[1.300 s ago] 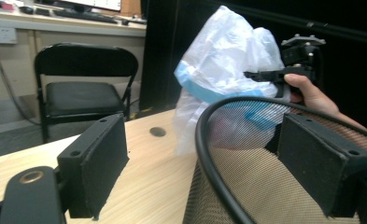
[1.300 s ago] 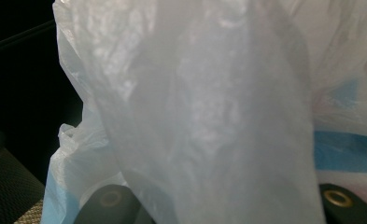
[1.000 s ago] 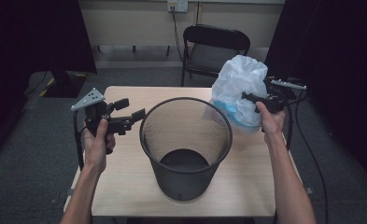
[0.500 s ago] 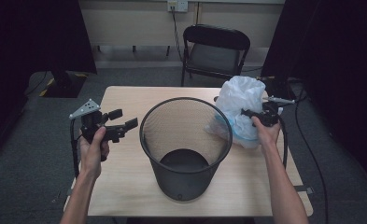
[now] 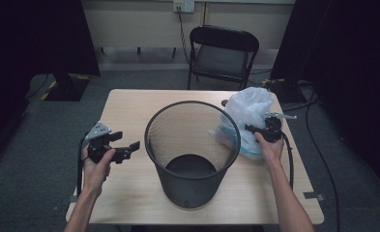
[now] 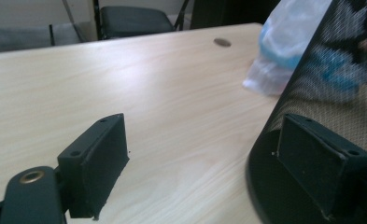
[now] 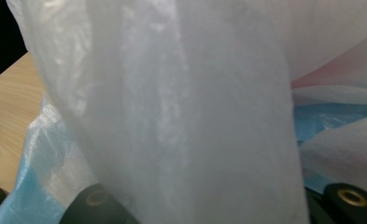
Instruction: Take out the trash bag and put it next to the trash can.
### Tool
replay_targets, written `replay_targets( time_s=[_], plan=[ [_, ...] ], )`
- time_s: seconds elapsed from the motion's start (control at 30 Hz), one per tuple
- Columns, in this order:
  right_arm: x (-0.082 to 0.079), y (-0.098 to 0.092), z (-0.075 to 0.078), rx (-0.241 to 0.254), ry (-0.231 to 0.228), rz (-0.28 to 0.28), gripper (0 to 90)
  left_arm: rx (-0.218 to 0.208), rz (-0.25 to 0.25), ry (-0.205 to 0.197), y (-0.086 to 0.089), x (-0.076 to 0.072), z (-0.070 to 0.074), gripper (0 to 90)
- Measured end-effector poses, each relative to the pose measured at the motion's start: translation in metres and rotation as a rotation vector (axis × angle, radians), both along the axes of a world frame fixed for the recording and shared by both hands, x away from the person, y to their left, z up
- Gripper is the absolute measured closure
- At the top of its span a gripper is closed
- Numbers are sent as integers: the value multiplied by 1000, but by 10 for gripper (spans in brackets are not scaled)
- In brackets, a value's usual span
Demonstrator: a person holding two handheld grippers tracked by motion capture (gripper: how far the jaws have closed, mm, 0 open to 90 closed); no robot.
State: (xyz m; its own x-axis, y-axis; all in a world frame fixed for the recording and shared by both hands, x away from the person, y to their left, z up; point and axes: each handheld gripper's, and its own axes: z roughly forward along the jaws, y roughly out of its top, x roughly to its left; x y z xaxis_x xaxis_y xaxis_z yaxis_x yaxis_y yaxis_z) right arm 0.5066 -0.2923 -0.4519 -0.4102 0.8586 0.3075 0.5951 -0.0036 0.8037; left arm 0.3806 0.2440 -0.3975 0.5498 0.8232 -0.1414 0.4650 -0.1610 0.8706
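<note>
While my right gripper (image 5: 253, 129) pinches the translucent white plastic bag (image 5: 249, 110), jaws just easing, my left gripper (image 5: 128, 146), jaws wide, should steady the black mesh wastebasket (image 5: 192, 150) at nine o'clock.

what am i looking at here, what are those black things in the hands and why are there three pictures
A person sits at a wooden table and holds a hand-operated gripper, a tool with two black jaws, in each hand. One picture comes from a camera above the table; the other two come from small cameras riding on each gripper and looking along its jaws.

On the table stands a black mesh wastebasket. The left gripper is beside it with its jaws wide apart and nothing between them; in its own view one jaw sits close to the basket's base.

The right gripper is at a white and blue plastic bag on the far side of the basket. The jaws have just been opening a little, with bag plastic between them, so the grip may be loosening.
</note>
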Motion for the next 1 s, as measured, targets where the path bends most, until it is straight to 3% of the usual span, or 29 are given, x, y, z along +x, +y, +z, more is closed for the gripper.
replay_targets(
  time_s=[0.03,0.17,0.4,0.47,0.5,0.53,0.63,0.73,0.87,1.0],
  plan=[
    [3,0,-2,-5,1,-4,812,23,-20,12,-1,1,-5,156],
    [13,-1,-4,-4,10,-27,808,26,-4,23,-4,0,-19,158],
    [23,0,-2,-22,18,-49,764,82,-21,131,-11,-2,-51,158],
    [24,0,-1,-23,13,-58,743,155,5,129,-13,-5,-61,158],
    [25,0,-1,-23,15,-61,740,163,6,146,-14,-6,-66,158],
    [26,0,0,-24,14,-65,729,176,-12,179,-14,-6,-72,158],
    [29,-1,0,-24,7,-85,665,194,-40,224,-17,-9,-84,158],
    [32,1,2,-39,1,-96,591,201,2,250,-20,-12,-94,162],
    [36,6,3,-38,-1,-111,500,229,18,219,-22,-16,-96,162],
    [37,8,5,-31,-8,-96,438,261,39,160,-27,-22,-102,143]
  ],
)
